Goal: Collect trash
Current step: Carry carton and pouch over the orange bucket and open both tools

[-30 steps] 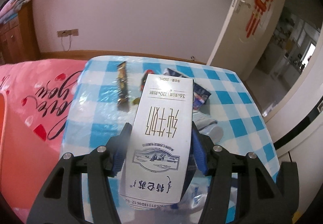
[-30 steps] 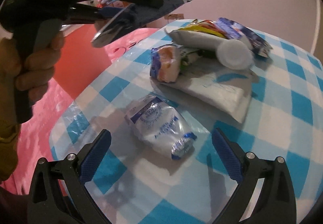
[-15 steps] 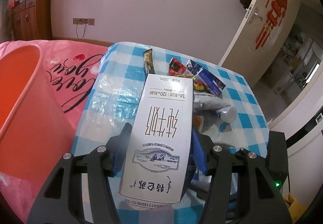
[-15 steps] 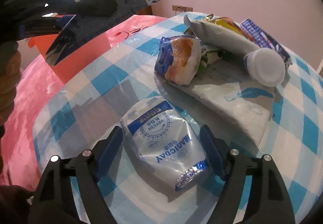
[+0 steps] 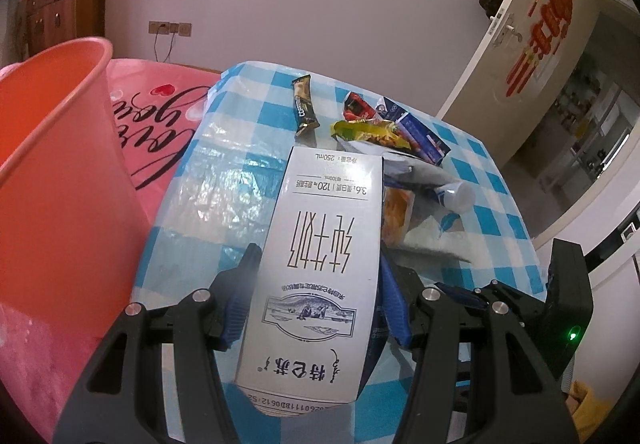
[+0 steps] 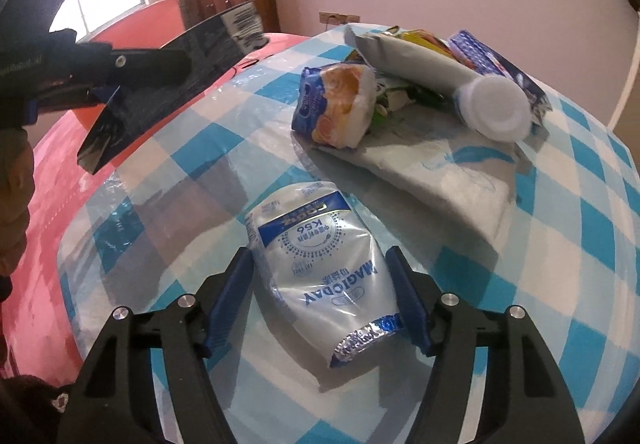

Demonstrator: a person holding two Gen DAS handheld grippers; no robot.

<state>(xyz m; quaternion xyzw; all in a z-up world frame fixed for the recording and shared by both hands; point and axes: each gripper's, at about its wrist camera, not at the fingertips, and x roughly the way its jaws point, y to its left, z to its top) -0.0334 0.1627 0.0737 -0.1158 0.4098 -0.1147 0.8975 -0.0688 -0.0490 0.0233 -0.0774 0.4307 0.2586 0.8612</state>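
My left gripper point(image 5: 318, 258) is shut on a white milk carton point(image 5: 324, 212), held above the checked table beside an orange bucket point(image 5: 60, 164). The right wrist view shows that carton point(image 6: 172, 84) from its dark side, up at the left. My right gripper point(image 6: 320, 256) points down at a white and blue foil pouch point(image 6: 312, 228) lying on the cloth. Its jaws are closing with the pouch between them. The right pad touches the pouch's edge, while the left pad stands a sliver off it.
Behind the pouch lie a bread roll pack point(image 6: 336, 104), a grey tube with a white cap point(image 6: 492, 108), a yellow snack bag point(image 5: 372, 128), a blue pack point(image 5: 420, 132) and a brown sachet point(image 5: 304, 106). A pink cloth point(image 5: 160, 124) covers the surface at the left.
My left gripper has carried the carton leftwards, and the orange bucket has come into its view. The right jaws have narrowed from wide open to close around the pouch.
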